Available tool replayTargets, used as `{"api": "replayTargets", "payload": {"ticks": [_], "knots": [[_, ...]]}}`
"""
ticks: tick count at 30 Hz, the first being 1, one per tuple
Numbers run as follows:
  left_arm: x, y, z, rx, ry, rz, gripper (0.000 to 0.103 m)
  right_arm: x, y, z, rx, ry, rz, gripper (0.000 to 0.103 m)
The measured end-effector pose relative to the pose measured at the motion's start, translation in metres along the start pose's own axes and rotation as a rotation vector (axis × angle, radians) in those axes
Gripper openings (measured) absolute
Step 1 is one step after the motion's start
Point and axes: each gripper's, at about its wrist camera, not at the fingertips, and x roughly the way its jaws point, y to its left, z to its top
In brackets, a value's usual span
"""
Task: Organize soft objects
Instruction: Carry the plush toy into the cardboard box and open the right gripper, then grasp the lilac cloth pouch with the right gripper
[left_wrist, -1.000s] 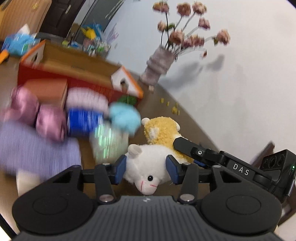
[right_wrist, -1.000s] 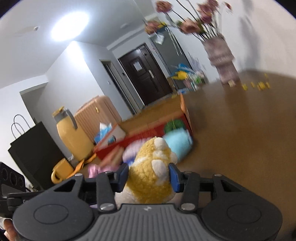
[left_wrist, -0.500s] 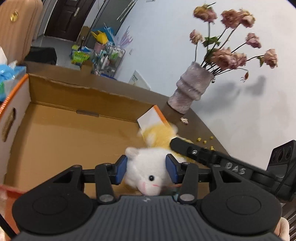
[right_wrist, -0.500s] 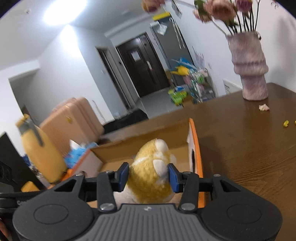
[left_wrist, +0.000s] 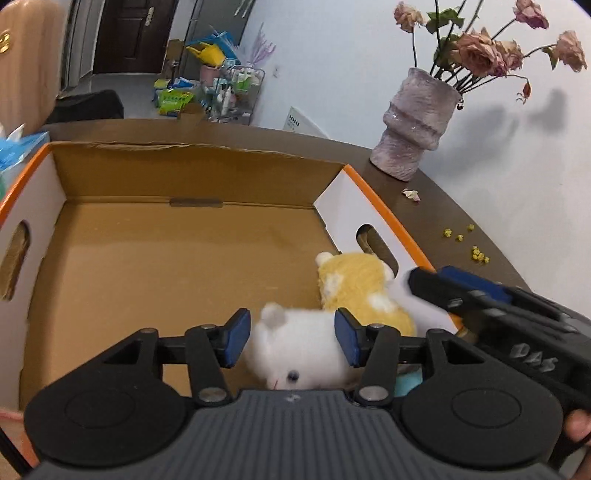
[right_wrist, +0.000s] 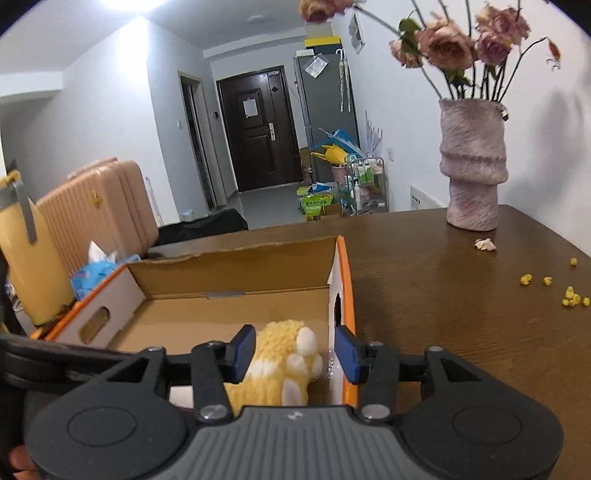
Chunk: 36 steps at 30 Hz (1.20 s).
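An open cardboard box (left_wrist: 147, 258) with orange rims fills the left wrist view. A white plush animal (left_wrist: 299, 350) lies low inside its near right corner, between the pads of my left gripper (left_wrist: 291, 338). The jaws are opening and the pads look just clear of its fur. Beside it a yellow plush animal (left_wrist: 354, 288) rests against the box's right wall. In the right wrist view this yellow plush (right_wrist: 280, 354) sits between the pads of my right gripper (right_wrist: 295, 349), whose jaws are opening, with a gap at the right pad. The right gripper's fingers (left_wrist: 436, 286) reach in from the right.
A pink vase (right_wrist: 472, 173) of dried roses stands on the brown table (right_wrist: 443, 295) at the far right, with yellow crumbs (right_wrist: 569, 295) nearby. Left of the box are a blue tissue pack (right_wrist: 92, 273), a yellow jug (right_wrist: 22, 258) and a suitcase (right_wrist: 96, 206).
Both grippers carried their plush toys from beside the pile of soft things over into the box. Both pairs of jaws have widened and the toys have sunk lower.
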Motion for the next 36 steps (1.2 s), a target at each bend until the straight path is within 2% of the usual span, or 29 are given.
{"api": "replayTargets", "payload": {"ticks": [3, 5, 7, 11, 14, 16, 18, 19, 23, 26, 30, 32, 36], "knots": [[-0.037, -0.004, 0.001, 0.007, -0.053, -0.015, 0.061, -0.030, 0.000, 0.008, -0.023, -0.057, -0.027, 0.060], [-0.070, -0.011, 0.004, 0.036, -0.108, -0.005, 0.069, -0.048, -0.002, 0.018, -0.025, -0.085, -0.027, 0.061], [-0.105, -0.019, 0.007, 0.067, -0.165, 0.014, 0.072, -0.071, 0.000, 0.028, -0.036, -0.121, -0.029, 0.063], [-0.175, -0.030, 0.003, 0.114, -0.269, 0.096, 0.083, -0.121, 0.007, 0.039, -0.080, -0.201, -0.030, 0.080], [-0.214, -0.033, -0.018, 0.155, -0.320, 0.202, 0.089, -0.154, 0.014, 0.036, -0.107, -0.238, -0.028, 0.089], [-0.237, -0.035, -0.043, 0.196, -0.356, 0.267, 0.091, -0.171, 0.019, 0.027, -0.125, -0.258, -0.034, 0.093], [-0.256, -0.035, -0.066, 0.229, -0.397, 0.300, 0.099, -0.187, 0.027, 0.014, -0.146, -0.275, -0.046, 0.103], [-0.265, -0.037, -0.079, 0.244, -0.412, 0.309, 0.100, -0.192, 0.030, 0.007, -0.149, -0.278, -0.049, 0.103], [-0.297, -0.040, -0.125, 0.268, -0.459, 0.319, 0.102, -0.210, 0.046, -0.024, -0.137, -0.251, -0.004, 0.103], [-0.313, -0.039, -0.158, 0.257, -0.486, 0.317, 0.103, -0.220, 0.061, -0.051, -0.120, -0.195, 0.014, 0.103], [-0.325, -0.037, -0.197, 0.226, -0.493, 0.328, 0.103, -0.233, 0.080, -0.084, -0.092, -0.086, 0.028, 0.103], [-0.330, -0.035, -0.214, 0.196, -0.498, 0.342, 0.103, -0.241, 0.089, -0.096, -0.096, -0.061, 0.048, 0.103], [-0.335, -0.027, -0.242, 0.129, -0.466, 0.321, 0.103, -0.258, 0.102, -0.121, -0.094, -0.007, 0.050, 0.103]]}}
